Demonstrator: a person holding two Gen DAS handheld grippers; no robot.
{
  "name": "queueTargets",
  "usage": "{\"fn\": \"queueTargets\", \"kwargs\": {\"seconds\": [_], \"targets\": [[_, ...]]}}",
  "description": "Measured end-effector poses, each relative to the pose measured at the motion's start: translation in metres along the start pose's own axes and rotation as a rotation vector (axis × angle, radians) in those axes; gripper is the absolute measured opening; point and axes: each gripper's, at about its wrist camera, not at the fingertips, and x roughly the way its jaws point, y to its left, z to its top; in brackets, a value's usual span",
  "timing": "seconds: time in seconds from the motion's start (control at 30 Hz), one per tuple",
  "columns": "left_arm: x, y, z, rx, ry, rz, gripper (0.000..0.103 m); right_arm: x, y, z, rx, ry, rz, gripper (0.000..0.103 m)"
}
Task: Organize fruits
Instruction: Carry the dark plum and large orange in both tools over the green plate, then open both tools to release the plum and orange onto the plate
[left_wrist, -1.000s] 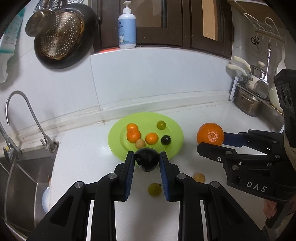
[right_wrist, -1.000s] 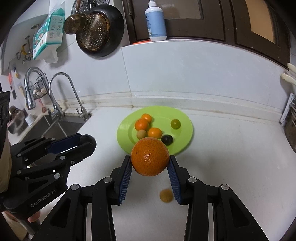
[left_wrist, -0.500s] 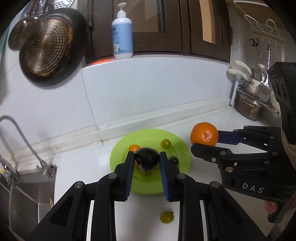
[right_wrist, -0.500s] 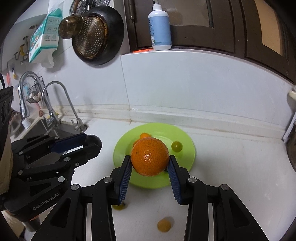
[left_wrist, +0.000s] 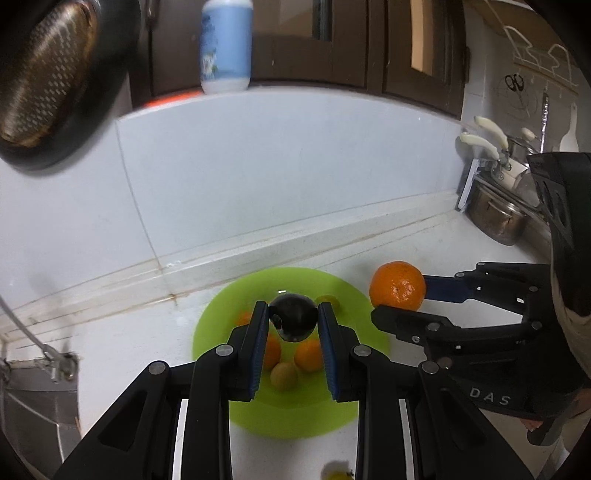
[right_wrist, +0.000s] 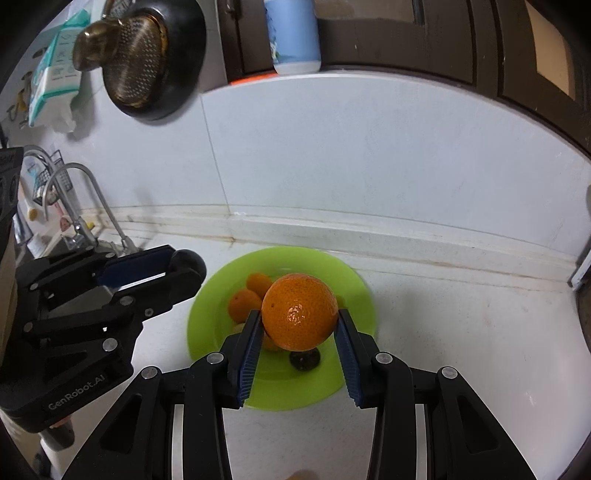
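My left gripper (left_wrist: 292, 325) is shut on a dark plum (left_wrist: 293, 316) and hangs over the green plate (left_wrist: 295, 417). Below it on the plate lie small orange fruits (left_wrist: 308, 355) and a tan one (left_wrist: 283, 375). My right gripper (right_wrist: 300, 325) is shut on a large orange (right_wrist: 300, 312) above the same green plate (right_wrist: 354, 291). A dark fruit (right_wrist: 304, 360) and small oranges (right_wrist: 242, 304) lie on the plate under it. In the left wrist view the orange (left_wrist: 398, 285) and the right gripper (left_wrist: 400, 295) show at the plate's right edge. The left gripper (right_wrist: 184, 267) shows at the left in the right wrist view.
A yellow-green fruit (left_wrist: 338, 472) lies on the white counter near the bottom edge. A sink with a faucet (right_wrist: 92, 199) is at the left. A pot (left_wrist: 496, 218) and utensils stand at the right. A pan (right_wrist: 147, 62) hangs on the wall; a pump bottle (left_wrist: 226, 44) stands on the ledge.
Both grippers have moved forward over the green plate, each keeping its fruit. The plate now lies directly under the fingers, and the loose fruits on the counter have slid toward the bottom edge.
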Motion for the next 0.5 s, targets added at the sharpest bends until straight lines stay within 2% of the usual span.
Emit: {"fn": "queueTargets", "kwargs": {"seconds": [0.3,0.5], "targets": [[0.055,0.010,-0.001,-0.006,0.094,-0.040,0.027,0.044,-0.014,-0.002,0.013,0.088,0.018,0.040],[0.074,0.008,-0.004,-0.008,0.126,-0.046,0.027,0.069,-0.023,-0.005,0.043,0.130,0.041,0.040]]}}
